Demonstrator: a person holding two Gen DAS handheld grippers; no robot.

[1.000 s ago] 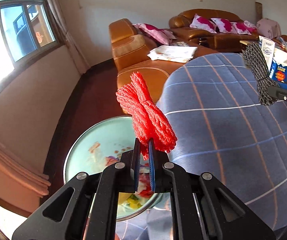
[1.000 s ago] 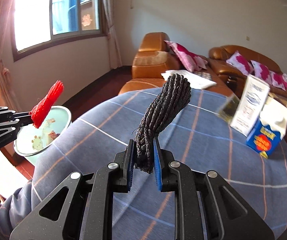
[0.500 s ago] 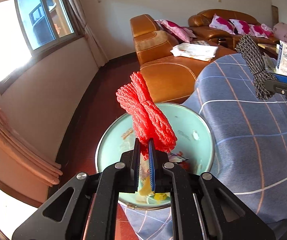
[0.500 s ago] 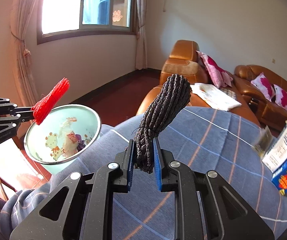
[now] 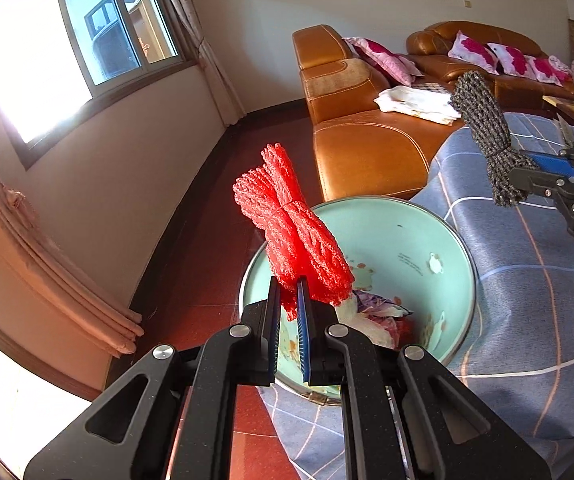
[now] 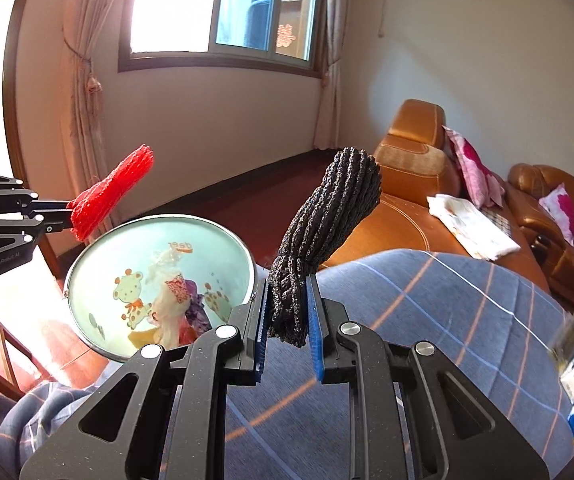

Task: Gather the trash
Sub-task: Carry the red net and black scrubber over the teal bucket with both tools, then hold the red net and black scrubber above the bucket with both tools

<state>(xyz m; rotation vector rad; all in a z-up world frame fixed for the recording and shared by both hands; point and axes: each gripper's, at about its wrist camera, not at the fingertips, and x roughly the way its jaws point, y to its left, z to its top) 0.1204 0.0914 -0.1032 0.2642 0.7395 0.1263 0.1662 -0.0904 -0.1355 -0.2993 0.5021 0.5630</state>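
Both tongs loaded, bin beside bench.
Left tongs (image 5: 289, 300) clamp red rope bundle (image 5: 291, 232) over teal bin (image 5: 427, 236); right tongs (image 6: 287, 320) clamp black rope bundle (image 6: 327, 232) above blue checked bench (image 6: 447, 320). Beyond: leather sofa (image 6: 411, 200), window (image 6: 223, 8).

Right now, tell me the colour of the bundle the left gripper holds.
Bright red: the rope bundle in the left gripper shows best in the left wrist view.

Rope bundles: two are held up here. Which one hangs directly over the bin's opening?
The red rope bundle in the left tongs; it overlaps the bin, while the black rope bundle stays over the blue cloth.
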